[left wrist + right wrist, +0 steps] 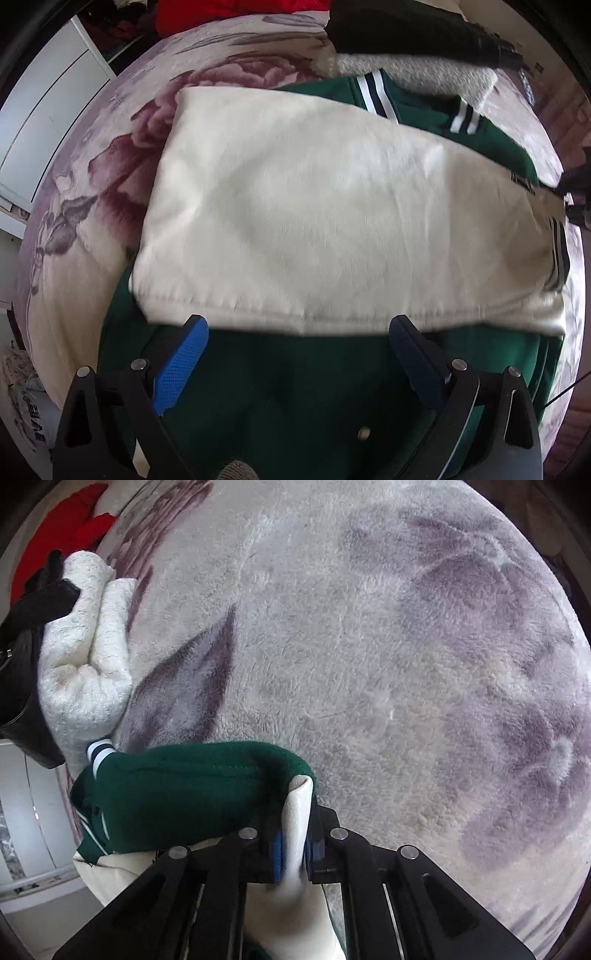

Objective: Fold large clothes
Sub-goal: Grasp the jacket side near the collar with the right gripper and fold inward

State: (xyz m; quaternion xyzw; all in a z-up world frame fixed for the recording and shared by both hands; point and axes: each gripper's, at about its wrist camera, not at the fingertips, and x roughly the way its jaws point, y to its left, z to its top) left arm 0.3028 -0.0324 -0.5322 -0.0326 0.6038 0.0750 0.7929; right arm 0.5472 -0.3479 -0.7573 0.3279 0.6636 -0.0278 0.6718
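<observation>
A green varsity jacket (295, 387) with cream sleeves lies on a floral blanket. One cream sleeve (332, 214) is folded across the green body; its striped cuff (557, 258) is at the right. My left gripper (297, 332) is open and empty, its blue pads (181, 365) hovering over the green body at the sleeve's near edge. My right gripper (297, 849) is shut on a cream sleeve fold (299, 819), with the green body (184, 786) bunched to its left. The right gripper also shows at the right edge of the left wrist view (576, 192).
The floral fleece blanket (406, 646) covers the bed. A white fluffy garment (85, 657) and a black garment (406, 29) lie beyond the jacket. Red cloth (240, 11) lies at the far end. White cabinets (48, 110) stand left of the bed.
</observation>
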